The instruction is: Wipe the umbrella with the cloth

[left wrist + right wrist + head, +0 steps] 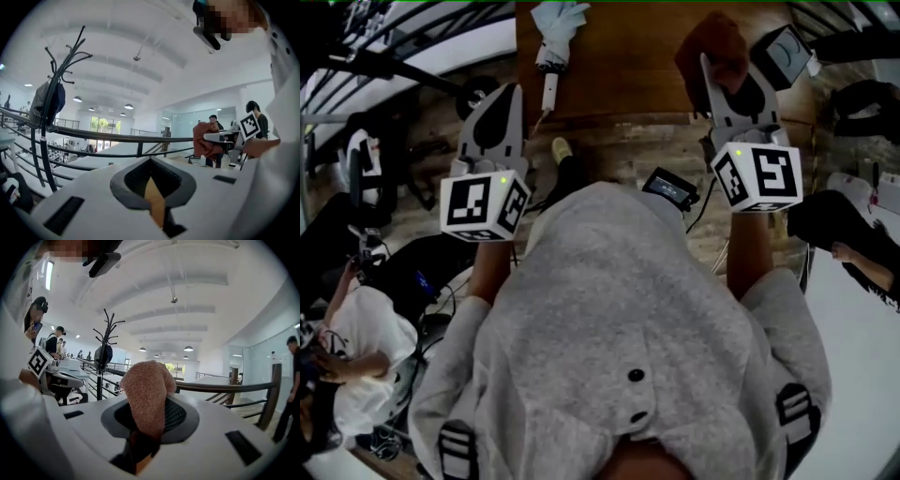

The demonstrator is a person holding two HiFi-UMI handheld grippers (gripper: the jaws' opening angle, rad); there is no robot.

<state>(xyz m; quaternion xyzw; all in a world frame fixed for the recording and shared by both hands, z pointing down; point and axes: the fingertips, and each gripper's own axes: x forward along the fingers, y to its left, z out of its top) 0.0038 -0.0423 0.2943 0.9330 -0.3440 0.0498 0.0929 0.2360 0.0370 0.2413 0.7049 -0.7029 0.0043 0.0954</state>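
A folded white umbrella (553,37) lies on the brown table (628,66) below me, well apart from both grippers. My right gripper (724,80) is raised and pointing about level, shut on a reddish-brown cloth (717,42). In the right gripper view the cloth (147,392) bulges up out of the closed right gripper (149,427). My left gripper (508,94) is held up at the left, jaws shut with nothing between them. The left gripper view shows the left gripper (151,161) closed and empty, with the cloth (205,139) at the right.
A person's grey hooded top (619,337) fills the lower head view. A black device (670,187) and cables lie on the wooden floor. A coat rack (51,103), a dark railing (117,137) and several people at desks stand around.
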